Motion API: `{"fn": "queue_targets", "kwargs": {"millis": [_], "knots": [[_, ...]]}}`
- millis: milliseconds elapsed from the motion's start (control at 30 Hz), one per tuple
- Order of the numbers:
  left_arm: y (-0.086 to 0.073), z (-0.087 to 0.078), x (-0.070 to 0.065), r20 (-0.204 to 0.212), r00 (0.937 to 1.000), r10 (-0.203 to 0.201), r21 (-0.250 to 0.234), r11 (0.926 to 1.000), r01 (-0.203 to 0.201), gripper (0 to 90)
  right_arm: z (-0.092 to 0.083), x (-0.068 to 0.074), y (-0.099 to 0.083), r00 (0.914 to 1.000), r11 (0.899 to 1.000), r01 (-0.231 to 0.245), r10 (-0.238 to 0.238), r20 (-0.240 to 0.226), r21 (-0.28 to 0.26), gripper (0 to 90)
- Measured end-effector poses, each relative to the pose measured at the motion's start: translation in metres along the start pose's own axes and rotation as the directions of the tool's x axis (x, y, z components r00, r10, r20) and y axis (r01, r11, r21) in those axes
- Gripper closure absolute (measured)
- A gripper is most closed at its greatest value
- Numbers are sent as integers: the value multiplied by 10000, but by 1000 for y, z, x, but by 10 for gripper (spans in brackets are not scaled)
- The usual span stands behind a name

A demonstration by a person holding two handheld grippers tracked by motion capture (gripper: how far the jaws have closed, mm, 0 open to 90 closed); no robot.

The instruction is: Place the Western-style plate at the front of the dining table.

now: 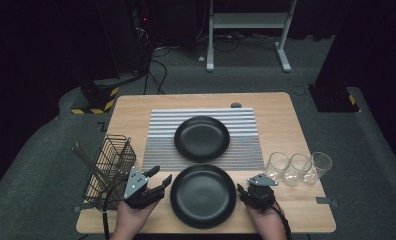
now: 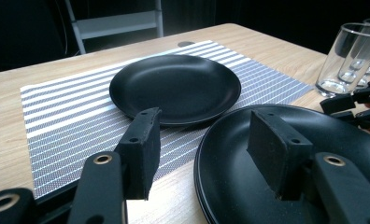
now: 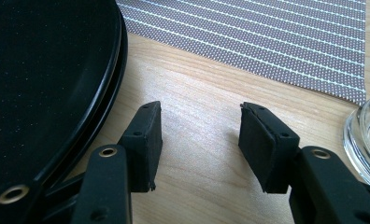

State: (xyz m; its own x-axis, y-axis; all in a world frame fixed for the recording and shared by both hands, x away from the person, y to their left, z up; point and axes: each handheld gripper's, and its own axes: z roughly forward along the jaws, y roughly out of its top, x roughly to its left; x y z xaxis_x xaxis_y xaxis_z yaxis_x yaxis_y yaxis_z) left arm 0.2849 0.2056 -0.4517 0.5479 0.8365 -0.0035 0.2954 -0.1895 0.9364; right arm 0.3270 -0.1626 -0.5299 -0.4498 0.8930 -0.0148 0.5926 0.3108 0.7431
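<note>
- L hand-held gripper [image 1: 156, 181]: released, jaws apart, nothing between pads; sits just left of near plate [image 1: 203, 195], right jaw over its rim in left gripper view.
- R hand-held gripper [image 1: 246, 192]: released too, nothing gripped; bare wood of bench [image 3: 202, 140] between the pads, plate rim just beside its left jaw.
- Near plate: on bench front edge, looks like two stacked (double rim in right gripper view).
- Far plate [image 1: 202, 138]: on striped mat [image 1: 161, 150].
- 3 glasses [image 1: 298, 167] to R; wire basket [image 1: 110, 167] to L.
</note>
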Motion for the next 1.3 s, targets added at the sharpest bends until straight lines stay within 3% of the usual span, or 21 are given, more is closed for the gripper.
{"fn": "queue_targets", "kwargs": {"millis": [533,867,1100,1300], "knots": [[10,-14,3,-53,9999,-115,-681,9976,111,436,0,0,0,10000,10000,-17,17,25,-3,489],[15,-23,10,-139,9993,-338,-1035,9941,322,493,0,0,0,10000,10000,-16,16,6,-6,488],[16,-28,15,-168,9987,-478,-1260,9910,453,569,0,0,0,10000,10000,-11,11,-1,-4,488],[15,-31,17,-414,9977,-530,-1275,9907,473,705,0,0,0,10000,10000,-11,11,0,-5,488]]}}
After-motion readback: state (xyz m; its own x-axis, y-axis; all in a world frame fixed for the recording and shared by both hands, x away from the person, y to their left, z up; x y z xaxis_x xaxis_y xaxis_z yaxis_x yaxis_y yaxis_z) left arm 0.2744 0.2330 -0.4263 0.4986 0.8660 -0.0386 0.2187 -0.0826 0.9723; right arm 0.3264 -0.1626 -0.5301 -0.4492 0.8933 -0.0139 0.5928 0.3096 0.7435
